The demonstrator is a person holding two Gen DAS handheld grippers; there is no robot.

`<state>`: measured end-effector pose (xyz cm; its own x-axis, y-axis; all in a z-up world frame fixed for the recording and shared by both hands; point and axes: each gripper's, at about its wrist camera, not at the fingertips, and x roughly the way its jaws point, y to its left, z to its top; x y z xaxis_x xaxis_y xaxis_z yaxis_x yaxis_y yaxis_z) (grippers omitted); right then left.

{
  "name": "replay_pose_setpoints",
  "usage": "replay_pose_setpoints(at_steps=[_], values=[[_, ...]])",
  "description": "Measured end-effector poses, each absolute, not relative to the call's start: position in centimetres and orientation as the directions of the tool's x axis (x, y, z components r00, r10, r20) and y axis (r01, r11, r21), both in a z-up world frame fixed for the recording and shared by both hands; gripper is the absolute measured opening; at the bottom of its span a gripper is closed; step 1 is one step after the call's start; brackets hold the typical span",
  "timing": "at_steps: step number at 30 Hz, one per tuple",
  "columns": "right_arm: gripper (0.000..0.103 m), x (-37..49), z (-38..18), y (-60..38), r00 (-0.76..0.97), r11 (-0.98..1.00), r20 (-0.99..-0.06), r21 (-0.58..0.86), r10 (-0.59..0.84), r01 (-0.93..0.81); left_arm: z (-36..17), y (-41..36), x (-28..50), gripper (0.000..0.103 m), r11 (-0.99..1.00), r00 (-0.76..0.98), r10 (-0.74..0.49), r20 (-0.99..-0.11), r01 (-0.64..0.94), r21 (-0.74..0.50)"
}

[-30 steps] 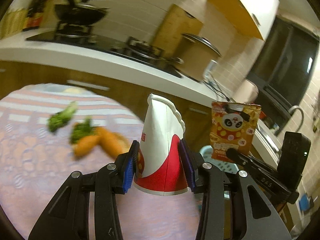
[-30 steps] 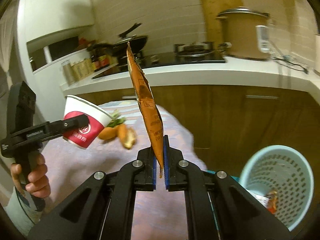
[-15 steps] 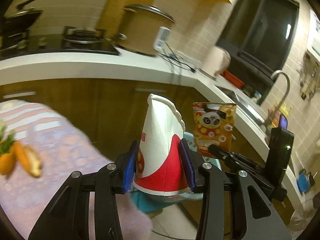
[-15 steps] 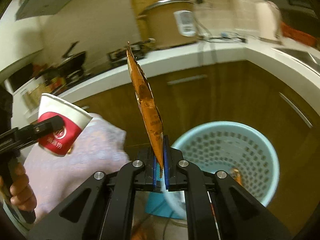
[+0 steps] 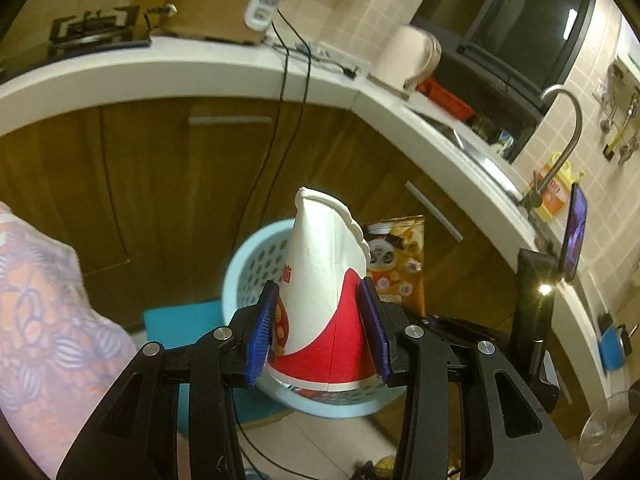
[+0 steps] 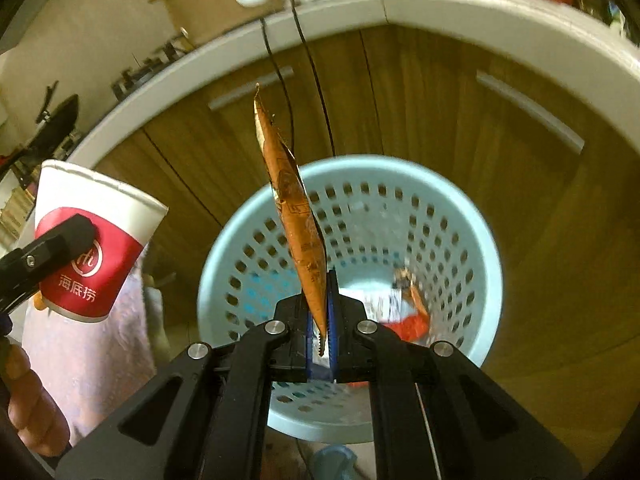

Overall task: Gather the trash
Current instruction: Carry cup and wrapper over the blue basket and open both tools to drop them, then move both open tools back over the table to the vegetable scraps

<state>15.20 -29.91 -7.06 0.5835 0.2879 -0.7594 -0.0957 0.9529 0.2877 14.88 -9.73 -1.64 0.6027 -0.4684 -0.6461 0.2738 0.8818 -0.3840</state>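
Note:
My left gripper is shut on a red and white paper cup, squashed narrow at its rim. The same cup shows at the left of the right wrist view, beside the bin. My right gripper is shut on the bottom edge of an orange snack bag, which stands upright and edge-on. That bag, with a panda print, appears behind the cup in the left wrist view. Below both hangs a light blue perforated waste bin, its rim also behind the cup. Some wrappers lie in its bottom.
Brown cabinet doors under a white counter curve behind the bin. Two black cables hang down the doors. A table with a pink patterned cloth is at the left. A blue mat lies on the floor.
Both grippers have swung away from the table with the vegetables and lowered toward the blue bin, which now fills the right wrist view. Their grips on cup and bag are unchanged.

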Motion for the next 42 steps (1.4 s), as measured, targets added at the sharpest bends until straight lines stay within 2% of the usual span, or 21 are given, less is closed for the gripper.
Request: replay_pose_setpoints(at_steps=[4, 5, 7, 14, 16, 20, 27, 33, 42], values=[[0.005, 15.8, -8.6, -30.1, 0.54, 0.954, -0.794, 0.292, 0.279, -0.063, -2.7, -11.4, 15.9, 0.042, 0.885, 0.57, -0.465, -0.678, 0.285, -0.367], [0.005, 15.9, -8.8, -30.2, 0.536, 0.954, -0.797, 0.295, 0.279, -0.057, -2.9, -11.6, 16.1, 0.045, 0.888, 0.569, -0.46, -0.682, 0.286, -0.36], [0.005, 16.1, -9.2, -30.6, 0.523, 0.953, -0.807, 0.302, 0.275, -0.036, -3.2, -11.9, 16.4, 0.061, 0.893, 0.562, -0.45, -0.694, 0.278, -0.354], [0.01, 15.8, -9.7, -32.0, 0.506, 0.936, -0.808, 0.352, 0.301, 0.006, -3.5, -11.1, 15.8, 0.062, 0.893, 0.559, -0.45, -0.696, 0.264, -0.365], [0.017, 15.7, -9.5, -32.1, 0.506, 0.937, -0.809, 0.35, 0.299, 0.007, -3.4, -10.5, 15.6, 0.063, 0.892, 0.565, -0.45, -0.692, 0.257, -0.371], [0.051, 15.5, -8.7, -31.8, 0.53, 0.939, -0.797, 0.344, 0.289, 0.006, -3.2, -9.3, 15.0, 0.063, 0.892, 0.576, -0.448, -0.683, 0.241, -0.382], [0.052, 14.4, -6.6, -29.9, 0.565, 0.939, -0.763, 0.337, 0.313, -0.064, -2.4, -6.6, 13.2, 0.064, 0.891, 0.617, -0.438, -0.654, 0.204, -0.405], [0.052, 12.4, -3.1, -25.2, 0.614, 0.943, -0.717, 0.268, 0.331, -0.195, -0.6, -2.3, 10.3, 0.064, 0.89, 0.685, -0.405, -0.605, 0.145, -0.432], [0.052, 10.0, 1.4, -15.4, 0.619, 0.887, -0.651, 0.203, 0.439, -0.415, 2.9, 6.6, 5.0, 0.064, 0.903, 0.806, -0.254, -0.534, 0.001, -0.429]])
